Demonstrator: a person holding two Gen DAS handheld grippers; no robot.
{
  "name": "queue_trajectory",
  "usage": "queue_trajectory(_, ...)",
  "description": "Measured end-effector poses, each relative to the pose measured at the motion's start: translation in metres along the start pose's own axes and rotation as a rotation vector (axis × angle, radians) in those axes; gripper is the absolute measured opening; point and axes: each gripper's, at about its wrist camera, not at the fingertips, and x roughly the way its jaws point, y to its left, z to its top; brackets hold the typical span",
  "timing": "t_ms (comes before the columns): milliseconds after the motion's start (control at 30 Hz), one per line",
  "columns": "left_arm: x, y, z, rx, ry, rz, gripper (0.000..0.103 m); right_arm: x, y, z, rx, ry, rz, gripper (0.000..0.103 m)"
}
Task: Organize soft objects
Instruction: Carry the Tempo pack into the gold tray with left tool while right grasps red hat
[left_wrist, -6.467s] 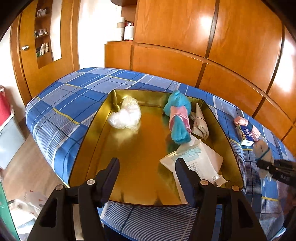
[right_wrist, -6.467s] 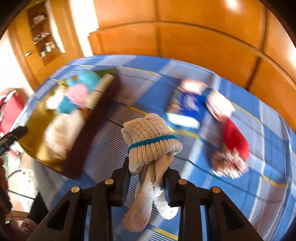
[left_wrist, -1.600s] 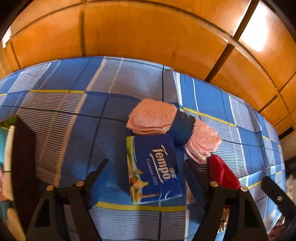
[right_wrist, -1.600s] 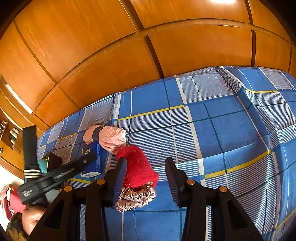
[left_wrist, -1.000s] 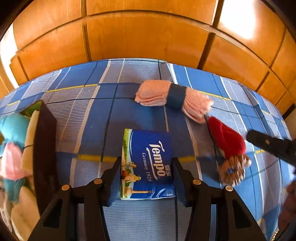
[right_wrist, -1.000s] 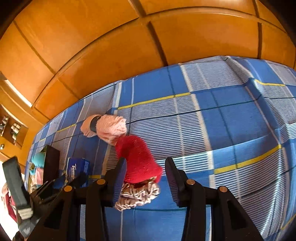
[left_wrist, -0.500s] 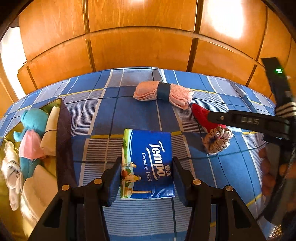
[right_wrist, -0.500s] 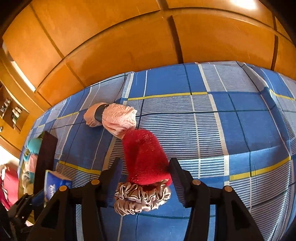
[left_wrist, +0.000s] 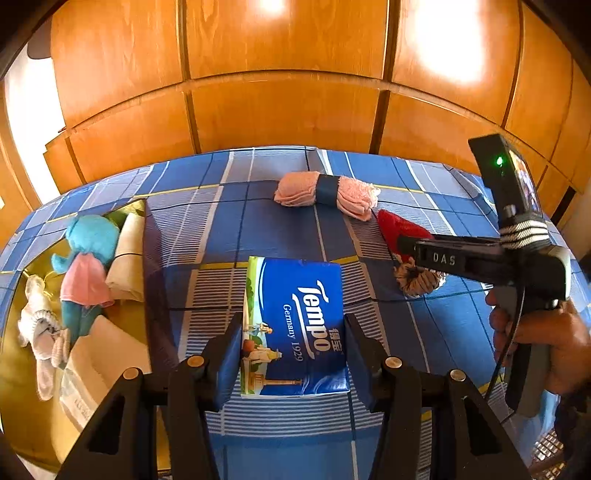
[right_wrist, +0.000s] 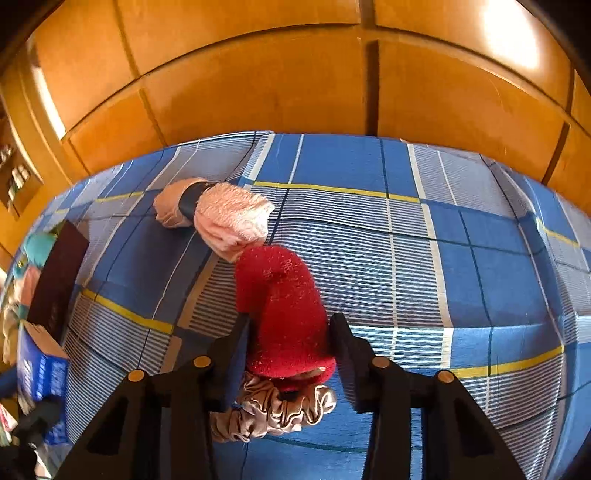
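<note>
Since the frame half a second earlier, the left gripper (left_wrist: 293, 336) has carried the blue Tempo tissue pack (left_wrist: 295, 325) back and up, so that more of the gold tray (left_wrist: 22, 376) shows at the left of its view; the right gripper's (right_wrist: 290, 343) jaws have just been closing around the red plush piece (right_wrist: 280, 306). The left jaws stand partly apart, with both pads pressed against the sides of the tissue pack, which is held above the blue plaid bedcover (left_wrist: 280, 236). The right jaws also stand partly apart: the left pad touches the red plush piece, while a thin gap shows at the right pad. The red plush piece lies on the bedcover, its tip touching the rolled pink towel (right_wrist: 221, 218) and its wide end against a beige satin scrunchie (right_wrist: 273, 410). A teal plush toy (left_wrist: 86, 266) and a knitted sock (left_wrist: 40, 332) lie in the tray. A hand (left_wrist: 543, 343) grips the right gripper's handle.
</note>
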Motion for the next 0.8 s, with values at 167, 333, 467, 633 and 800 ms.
queue_trajectory(167,-0.012,0.008,-0.002,-0.018,-0.021,0.01,0.052,0.001,-0.003,0.0,0.004,0.01,0.009,0.043)
queue_trajectory(333,-0.028,0.011,-0.004,-0.013,-0.061,0.031,0.052,0.002,-0.001,-0.003,-0.023,-0.001,0.004,0.046)
queue_trajectory(467,-0.038,0.014,-0.004,-0.006,-0.083,0.05,0.052,0.002,0.002,-0.006,-0.044,-0.017,-0.009,0.046)
queue_trajectory(633,-0.051,0.023,-0.006,-0.017,-0.111,0.077,0.052,0.001,0.007,-0.009,-0.079,-0.047,-0.026,0.046)
queue_trajectory(800,-0.063,0.036,-0.007,-0.039,-0.135,0.1,0.052,0.0,0.009,-0.014,-0.091,-0.084,-0.041,0.046)
